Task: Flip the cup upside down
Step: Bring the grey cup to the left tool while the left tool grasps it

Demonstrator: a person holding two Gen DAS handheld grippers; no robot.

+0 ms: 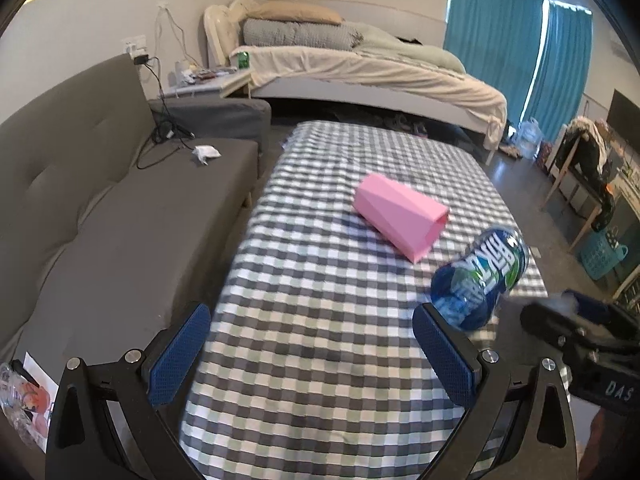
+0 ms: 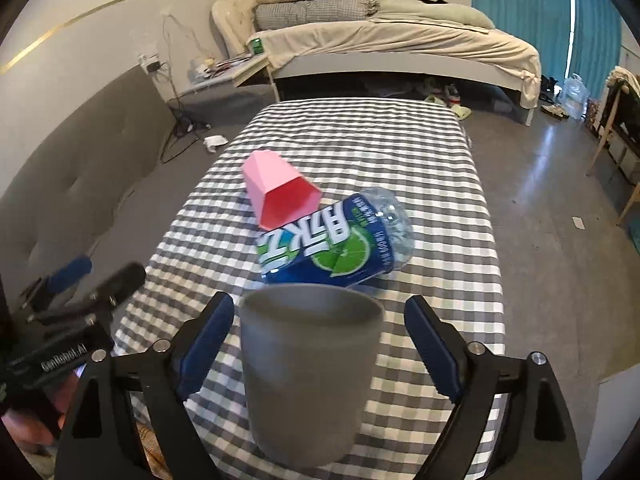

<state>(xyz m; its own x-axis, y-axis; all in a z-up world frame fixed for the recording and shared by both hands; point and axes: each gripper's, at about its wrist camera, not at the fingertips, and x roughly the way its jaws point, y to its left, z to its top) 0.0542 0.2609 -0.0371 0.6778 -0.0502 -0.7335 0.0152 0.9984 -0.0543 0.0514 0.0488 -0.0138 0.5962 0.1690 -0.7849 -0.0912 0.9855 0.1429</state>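
Observation:
A grey cup (image 2: 308,380) stands between the open fingers of my right gripper (image 2: 318,344), near the front of the checked table (image 2: 400,152); neither pad touches it. Its wider end is at the top; I cannot tell whether that end is open. A pink faceted cup (image 2: 280,194) lies on its side behind it, its mouth toward me. The pink cup also shows in the left wrist view (image 1: 400,216). My left gripper (image 1: 312,352) is open and empty over the table's near left part. The right gripper's body (image 1: 580,336) shows at the right edge there.
A blue-labelled plastic bottle (image 2: 336,244) lies on its side between the two cups, also in the left wrist view (image 1: 480,276). A grey sofa (image 1: 100,208) runs along the table's left. A bed (image 1: 360,68) stands behind. Chairs and a blue basket (image 1: 600,256) are at right.

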